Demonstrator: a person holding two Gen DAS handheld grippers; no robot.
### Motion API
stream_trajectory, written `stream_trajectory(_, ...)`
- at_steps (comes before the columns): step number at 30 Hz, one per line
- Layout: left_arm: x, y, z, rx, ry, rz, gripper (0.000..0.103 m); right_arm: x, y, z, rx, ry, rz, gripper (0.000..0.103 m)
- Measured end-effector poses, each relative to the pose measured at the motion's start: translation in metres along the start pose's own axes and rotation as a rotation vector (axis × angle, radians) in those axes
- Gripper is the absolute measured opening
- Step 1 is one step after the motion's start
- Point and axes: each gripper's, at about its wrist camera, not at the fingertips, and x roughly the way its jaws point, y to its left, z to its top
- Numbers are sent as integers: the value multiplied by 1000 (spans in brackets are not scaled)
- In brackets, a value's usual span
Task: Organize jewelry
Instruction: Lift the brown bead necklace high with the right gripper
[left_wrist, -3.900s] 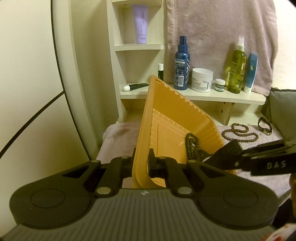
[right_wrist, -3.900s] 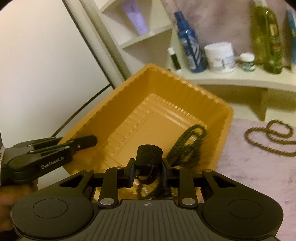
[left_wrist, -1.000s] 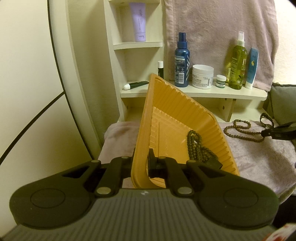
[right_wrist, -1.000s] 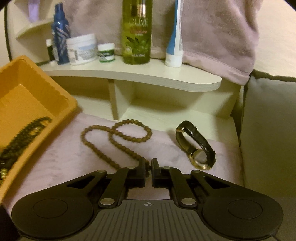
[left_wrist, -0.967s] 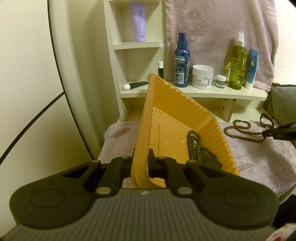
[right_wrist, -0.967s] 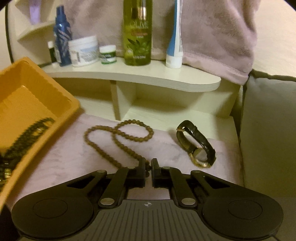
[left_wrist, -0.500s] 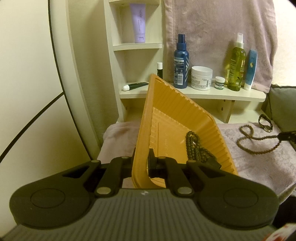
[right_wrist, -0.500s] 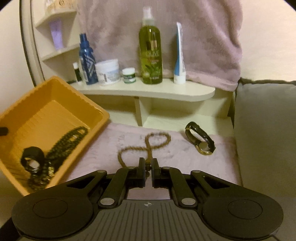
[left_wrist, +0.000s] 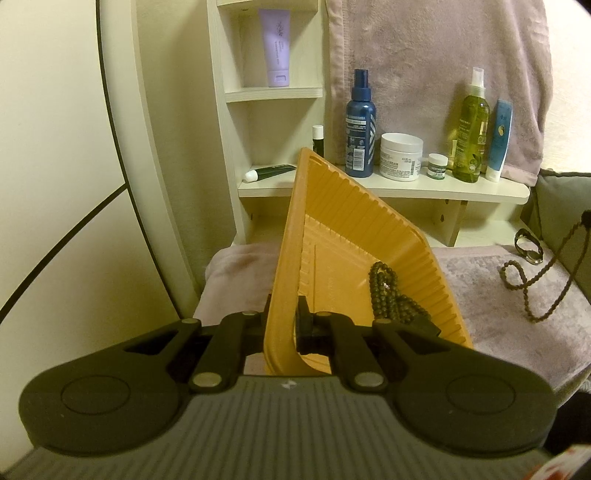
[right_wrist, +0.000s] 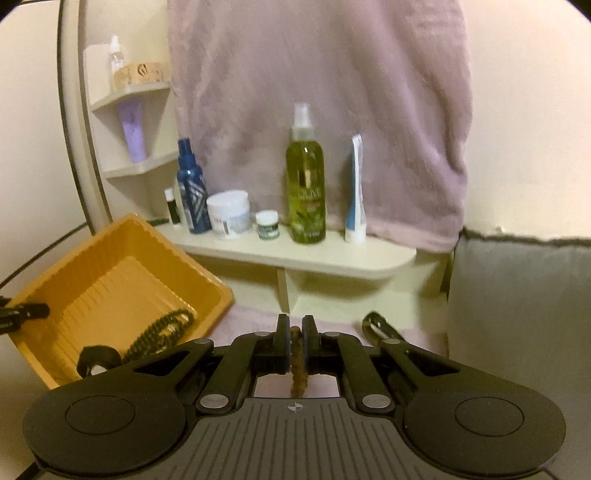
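Left gripper (left_wrist: 282, 317) clamped on tilted ribbed orange plastic tray's (left_wrist: 354, 229) rim, dark bead strand (left_wrist: 388, 295) inside, right gripper (right_wrist: 294, 345) pinching brown beaded necklace (left_wrist: 532, 280) partly lifted off mauve towel (left_wrist: 517, 325)

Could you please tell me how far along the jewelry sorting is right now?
Roughly halfway. Done: a dark bead necklace and a black band already lie in the orange tray, which the left gripper holds tilted by its rim. In hand: the right gripper is shut on the brown bead necklace, partly lifted off the cloth. Left: the watch lying on the pink cloth.
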Motion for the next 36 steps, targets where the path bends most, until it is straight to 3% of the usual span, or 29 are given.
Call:
stream_trajectory(21, -1, 2, -1, -8, 0, -4, 7, -21, 23, 50, -94, -110, 50, 6)
stream_trajectory(36, 1, 4, -1, -13, 0, -8, 7, -32, 60, 83, -164, -170, 149, 6)
